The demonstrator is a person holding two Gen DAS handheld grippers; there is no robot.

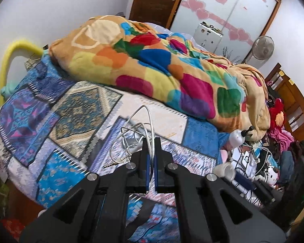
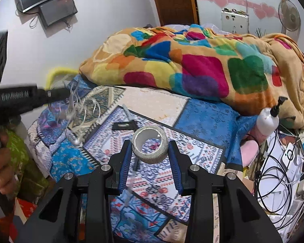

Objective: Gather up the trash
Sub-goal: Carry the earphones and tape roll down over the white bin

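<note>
Left hand-held gripper [image 1: 151, 141]: clenched on a tangled white cable [image 1: 131, 133], which hangs from the fingertips above the patterned bedspread [image 1: 71, 109] at lower centre of the left wrist view. Right hand-held gripper [image 2: 150, 147]: grasping a grey tape roll [image 2: 150, 144] between its blue pads [image 2: 128, 158], at centre of the right wrist view. A pen [image 2: 127, 113] and a black card [image 2: 124, 125] lie on the bed just above the roll.

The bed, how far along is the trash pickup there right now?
Nothing visibly finished; no bin is in view. In hand: the left gripper is shut on the tangled white cable, lifted off the bed cover. The right gripper holds the tape roll between its pads. Left on the cover: a pen, a flat black piece, and an earbud.
</note>
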